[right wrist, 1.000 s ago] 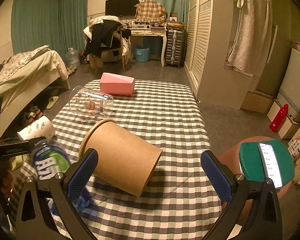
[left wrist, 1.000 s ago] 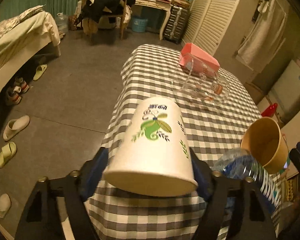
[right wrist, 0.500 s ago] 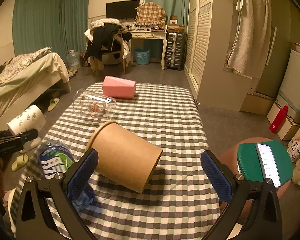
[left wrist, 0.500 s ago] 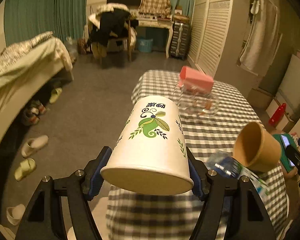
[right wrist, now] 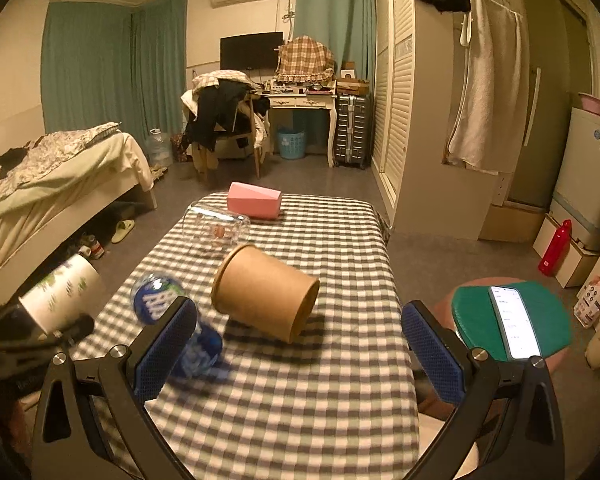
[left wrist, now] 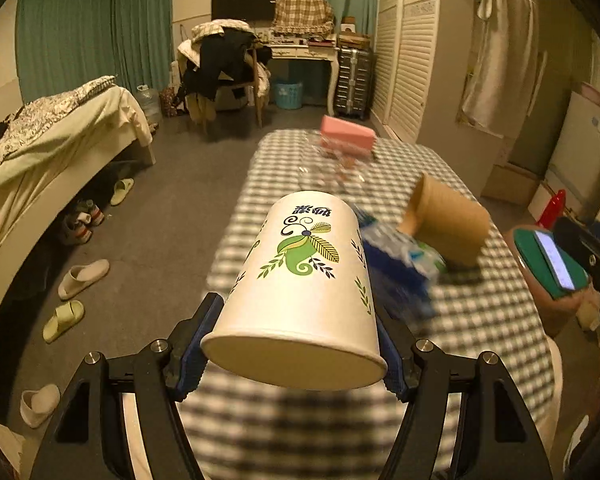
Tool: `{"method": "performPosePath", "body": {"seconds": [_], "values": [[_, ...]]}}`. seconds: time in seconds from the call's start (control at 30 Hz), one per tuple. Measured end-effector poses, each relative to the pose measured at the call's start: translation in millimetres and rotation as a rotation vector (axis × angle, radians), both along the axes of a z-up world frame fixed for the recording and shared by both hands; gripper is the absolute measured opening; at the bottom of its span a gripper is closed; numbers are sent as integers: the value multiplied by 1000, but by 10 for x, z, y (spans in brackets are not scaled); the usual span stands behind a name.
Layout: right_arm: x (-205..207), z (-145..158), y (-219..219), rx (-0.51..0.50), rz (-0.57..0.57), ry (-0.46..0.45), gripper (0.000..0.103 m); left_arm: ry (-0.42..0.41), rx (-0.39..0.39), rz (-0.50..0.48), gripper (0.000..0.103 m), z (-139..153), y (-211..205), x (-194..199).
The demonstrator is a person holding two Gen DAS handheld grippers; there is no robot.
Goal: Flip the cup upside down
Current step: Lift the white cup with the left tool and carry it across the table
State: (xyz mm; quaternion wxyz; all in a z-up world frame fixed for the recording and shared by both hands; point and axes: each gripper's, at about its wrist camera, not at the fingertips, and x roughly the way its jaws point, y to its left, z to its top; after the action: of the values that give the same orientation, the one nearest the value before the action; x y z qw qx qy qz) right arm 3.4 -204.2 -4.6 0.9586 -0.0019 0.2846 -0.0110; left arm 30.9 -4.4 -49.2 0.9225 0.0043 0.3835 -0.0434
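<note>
My left gripper (left wrist: 292,352) is shut on a white paper cup with a green leaf print (left wrist: 304,280). The cup lies on its side in the jaws, rim toward the camera, held in the air above the near left part of the checkered table (left wrist: 480,340). The cup also shows in the right wrist view (right wrist: 60,296), left of the table. My right gripper (right wrist: 300,336) is open and empty above the table's near end. A brown paper cup (right wrist: 266,298) lies on its side on the table ahead of it.
A blue-labelled water bottle (right wrist: 172,320) lies beside the brown cup. A clear glass jar (right wrist: 216,230) and a pink box (right wrist: 254,205) sit at the far end. A stool with a phone (right wrist: 512,320) stands right of the table. A bed (left wrist: 48,160) stands at left.
My left gripper has tilted up and pulled back with the white cup, so more of the room shows. My right gripper has risen and drawn back a little.
</note>
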Motion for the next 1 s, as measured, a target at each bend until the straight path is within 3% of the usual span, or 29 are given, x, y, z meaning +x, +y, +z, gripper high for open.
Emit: {"method": "performPosePath", "body": {"seconds": [0.33,0.8,0.9,1.0], "values": [[-405,-57,46,-24,22,20,103,35,-16,-30,72,-316,-300,-294],[-466,-52,38,-34,-4,20,103,59,-42,-40,73,-582,-373,-286],[-476,-35,40,-39,-1,17,103,65,-41,-59,78,-586,-402,-294],[-495,-18,48,-39,2,11,103,49,-24,-39,92,-549,-407,-327]]}}
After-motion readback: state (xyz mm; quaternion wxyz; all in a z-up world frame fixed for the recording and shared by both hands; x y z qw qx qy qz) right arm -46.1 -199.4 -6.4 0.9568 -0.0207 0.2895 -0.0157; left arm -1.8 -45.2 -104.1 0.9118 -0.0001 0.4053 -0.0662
